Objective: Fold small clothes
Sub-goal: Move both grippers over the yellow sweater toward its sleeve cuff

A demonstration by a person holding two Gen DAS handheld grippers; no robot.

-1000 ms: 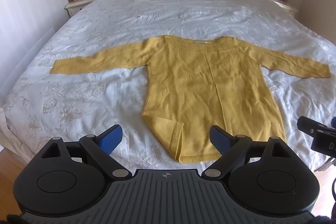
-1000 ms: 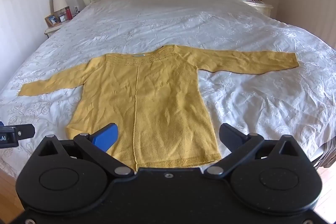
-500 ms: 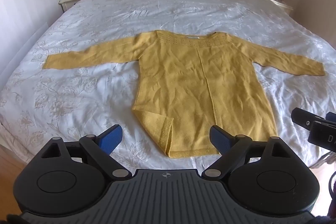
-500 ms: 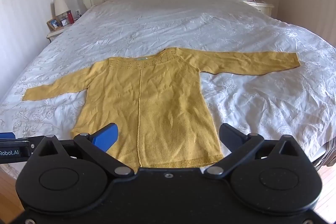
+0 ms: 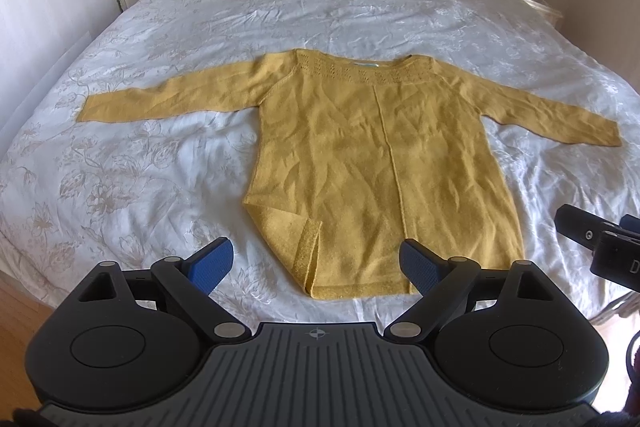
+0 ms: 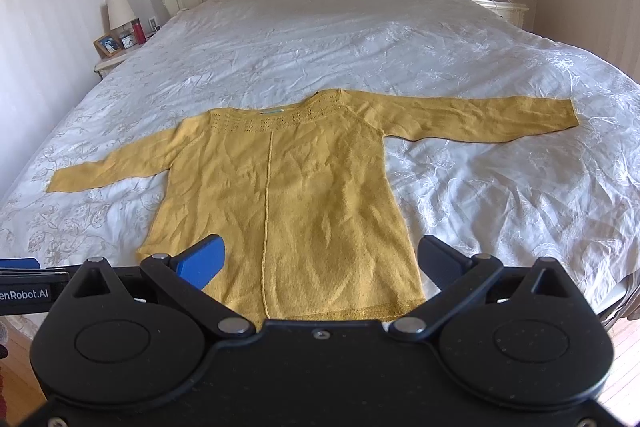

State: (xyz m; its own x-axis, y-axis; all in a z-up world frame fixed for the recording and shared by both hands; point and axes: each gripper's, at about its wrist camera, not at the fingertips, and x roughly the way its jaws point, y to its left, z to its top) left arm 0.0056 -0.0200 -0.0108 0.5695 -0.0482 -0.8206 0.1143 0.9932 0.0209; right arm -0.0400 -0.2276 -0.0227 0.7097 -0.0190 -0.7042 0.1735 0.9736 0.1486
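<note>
Both grippers, left (image 5: 316, 263) & right (image 6: 318, 259), jaws spread & empty, have advanced vs. 1 s ago toward hem of flat yellow sweater (image 5: 380, 163); folding not yet begun.

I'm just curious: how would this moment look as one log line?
stage: before first fold | sweater: flat on bed | left gripper: open | right gripper: open

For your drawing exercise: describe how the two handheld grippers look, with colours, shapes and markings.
The left gripper has black linkage arms on round housings, blue textured fingers and a grey ribbed body with a small crosshair mark. The right gripper is all black apart from its blue pads. White "Robot.AI" lettering shows on the left gripper's side.
</note>
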